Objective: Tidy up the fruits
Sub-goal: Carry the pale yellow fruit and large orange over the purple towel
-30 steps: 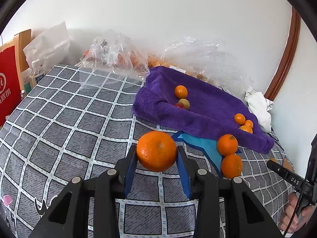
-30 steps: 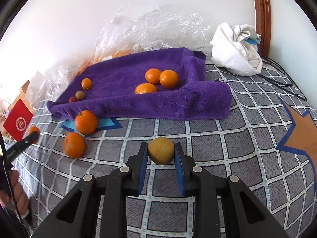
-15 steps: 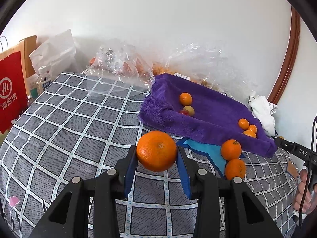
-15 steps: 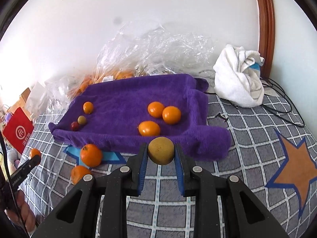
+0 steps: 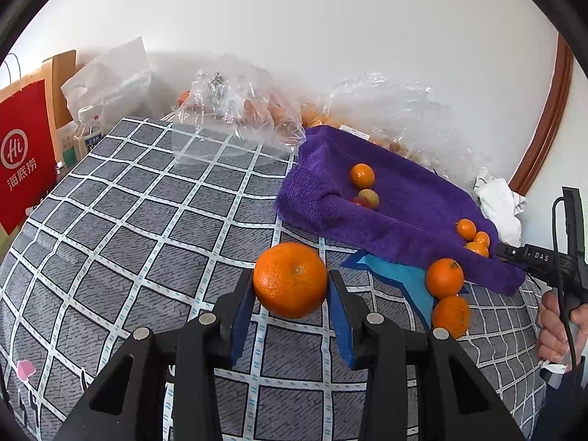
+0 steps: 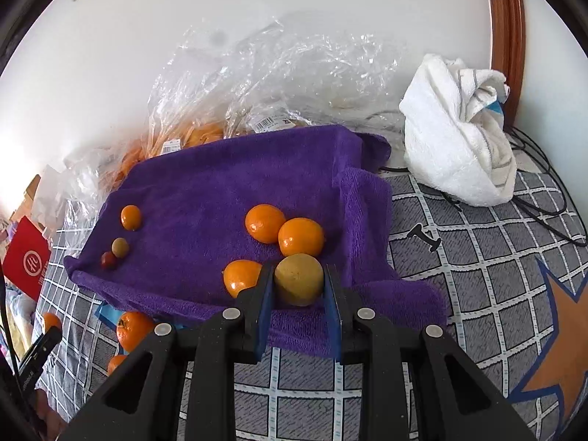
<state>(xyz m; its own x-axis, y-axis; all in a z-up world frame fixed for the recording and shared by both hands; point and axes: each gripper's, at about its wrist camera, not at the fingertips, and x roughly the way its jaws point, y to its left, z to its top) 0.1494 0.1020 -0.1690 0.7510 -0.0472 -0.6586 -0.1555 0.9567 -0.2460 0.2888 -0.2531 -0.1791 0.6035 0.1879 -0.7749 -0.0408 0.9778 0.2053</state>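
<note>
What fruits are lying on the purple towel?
On the purple towel: four oranges, a small greenish fruit and a tiny red one. Its folds may hide more.

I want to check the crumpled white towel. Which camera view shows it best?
The right wrist view: the crumpled white towel is large and unobstructed. The left wrist view shows it only small near the edge.

Purple towel (image 6: 205,191) — orange fruit (image 5: 290,280) — grey checked cover (image 5: 147,228).

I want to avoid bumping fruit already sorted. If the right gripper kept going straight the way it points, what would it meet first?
Probably the purple towel, beside the three oranges there; depth is unclear. The right gripper is shut on a yellowish fruit.
</note>
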